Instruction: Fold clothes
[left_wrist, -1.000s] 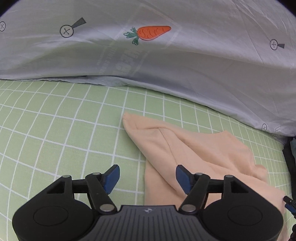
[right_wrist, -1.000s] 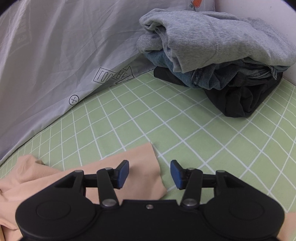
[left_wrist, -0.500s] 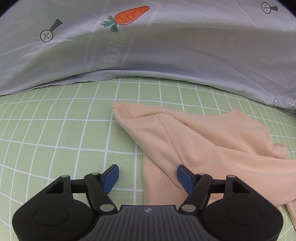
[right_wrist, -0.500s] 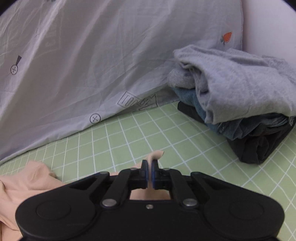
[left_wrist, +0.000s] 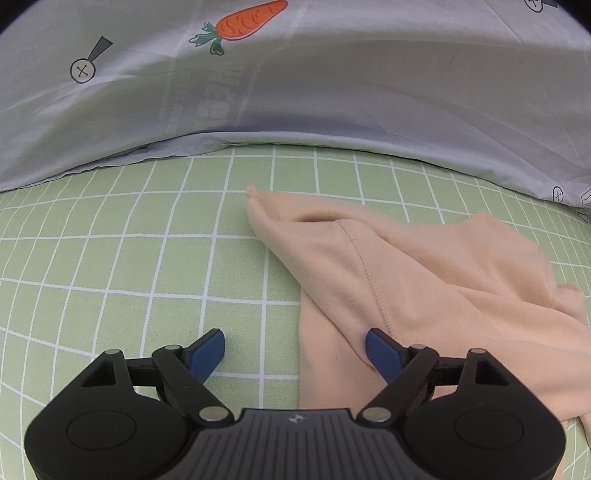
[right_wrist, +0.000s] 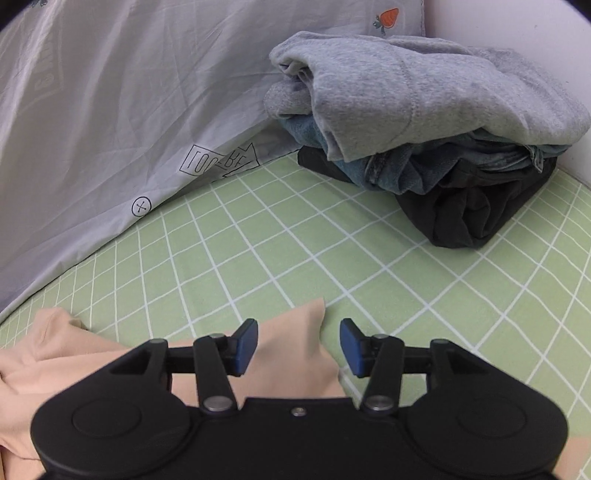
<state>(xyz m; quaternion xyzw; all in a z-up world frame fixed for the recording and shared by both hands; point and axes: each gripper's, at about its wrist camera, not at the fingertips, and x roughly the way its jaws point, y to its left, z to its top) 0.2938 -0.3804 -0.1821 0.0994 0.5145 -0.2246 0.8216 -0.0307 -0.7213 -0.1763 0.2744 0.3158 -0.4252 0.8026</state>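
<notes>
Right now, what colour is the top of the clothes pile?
Grey sweatshirt, seen best from the right wrist.

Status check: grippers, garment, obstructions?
Left gripper open, right gripper open. Peach garment crumpled, unfolded, on green grid sheet. Folded clothes stack far right, clear.

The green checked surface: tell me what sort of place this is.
Probably a bed in a bedroom. The green checked sheet runs under a grey quilt printed with carrots, and a pile of folded clothes sits in the corner by a white wall. A peach garment lies between the open grippers.
</notes>
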